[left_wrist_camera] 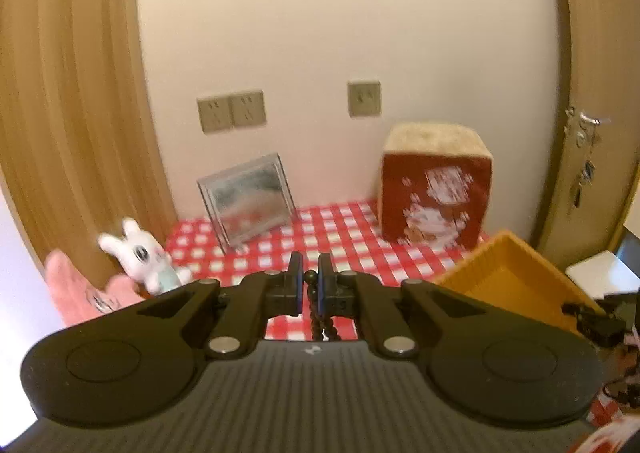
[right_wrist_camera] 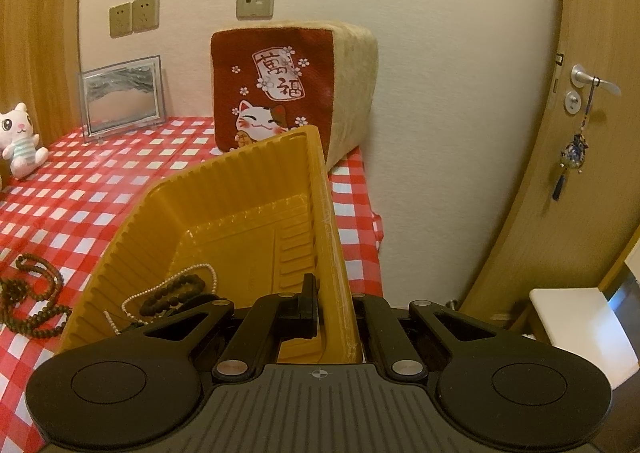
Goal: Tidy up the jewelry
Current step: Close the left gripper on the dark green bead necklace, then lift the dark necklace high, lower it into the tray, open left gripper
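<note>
My left gripper [left_wrist_camera: 310, 285] is shut on a string of dark beads [left_wrist_camera: 320, 323], which hangs down between the fingers above the red-checked tablecloth [left_wrist_camera: 344, 237]. The yellow plastic tray [left_wrist_camera: 500, 257] lies to its right. In the right wrist view my right gripper [right_wrist_camera: 334, 301] is shut on the right wall of the yellow tray [right_wrist_camera: 240, 181], which is tilted up. Inside the tray lie a white pearl necklace [right_wrist_camera: 140, 295] and a dark bead bracelet [right_wrist_camera: 174, 295]. A brown bead necklace [right_wrist_camera: 32, 301] lies coiled on the tablecloth [right_wrist_camera: 80, 193] left of the tray.
A red lucky-cat cushion [right_wrist_camera: 280, 85] and a framed picture [right_wrist_camera: 120, 97] stand against the back wall. A white plush toy [right_wrist_camera: 18, 141] sits at the left, and a pink plush [left_wrist_camera: 80, 289] lies beside it. A door with a handle [right_wrist_camera: 584, 79] stands at the right.
</note>
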Tool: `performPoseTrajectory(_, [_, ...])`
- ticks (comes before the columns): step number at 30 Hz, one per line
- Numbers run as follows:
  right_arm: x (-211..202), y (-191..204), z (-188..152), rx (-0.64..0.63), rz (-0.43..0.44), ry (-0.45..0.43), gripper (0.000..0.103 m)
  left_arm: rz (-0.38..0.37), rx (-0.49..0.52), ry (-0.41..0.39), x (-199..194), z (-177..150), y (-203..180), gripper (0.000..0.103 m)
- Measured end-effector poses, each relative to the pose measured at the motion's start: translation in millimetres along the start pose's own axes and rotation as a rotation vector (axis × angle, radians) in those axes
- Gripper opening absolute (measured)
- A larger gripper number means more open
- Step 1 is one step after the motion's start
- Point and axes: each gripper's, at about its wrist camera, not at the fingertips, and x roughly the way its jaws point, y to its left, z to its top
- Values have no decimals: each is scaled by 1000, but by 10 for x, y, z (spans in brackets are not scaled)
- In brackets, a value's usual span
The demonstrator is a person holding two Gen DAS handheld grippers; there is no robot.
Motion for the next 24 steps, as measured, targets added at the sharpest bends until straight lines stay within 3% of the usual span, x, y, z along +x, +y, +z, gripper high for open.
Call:
performPoseTrajectory(8, [-3,0,3,-1,5,-1,3,64,-11,-114,-296,427,120,6])
performPoseTrajectory(24, [21,8,17,-2,12,-3,4,140,39,-241,-585,1012,222,6])
